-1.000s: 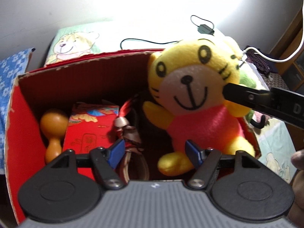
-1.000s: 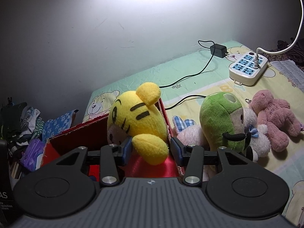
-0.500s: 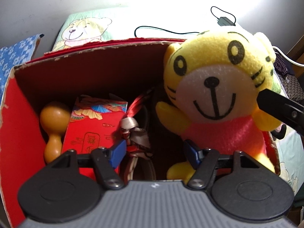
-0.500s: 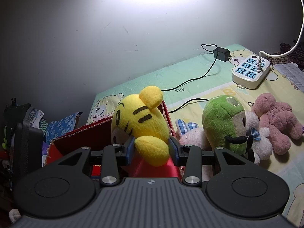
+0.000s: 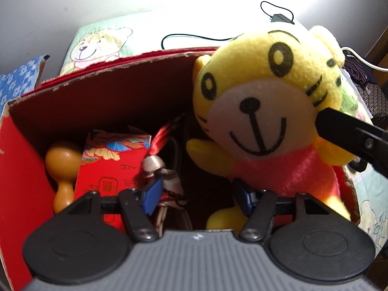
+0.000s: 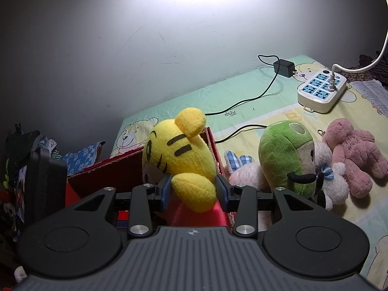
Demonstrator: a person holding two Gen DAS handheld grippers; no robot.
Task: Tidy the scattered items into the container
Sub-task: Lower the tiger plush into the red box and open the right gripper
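The right gripper [image 6: 194, 192] held the tiger [image 5: 264, 111] by one arm, jaws closed on it, over the box [image 5: 101, 92]; the left gripper [image 5: 197, 195] hung open. Next: lower and release.

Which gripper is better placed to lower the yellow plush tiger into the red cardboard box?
Right gripper: it grips the yellow plush tiger by one arm over the red cardboard box. The left gripper is open, empty.

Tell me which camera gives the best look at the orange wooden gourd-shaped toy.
The left wrist view: the orange wooden gourd-shaped toy lies in plain sight at the left inside the red cardboard box. In the right wrist view the box wall hides it entirely.
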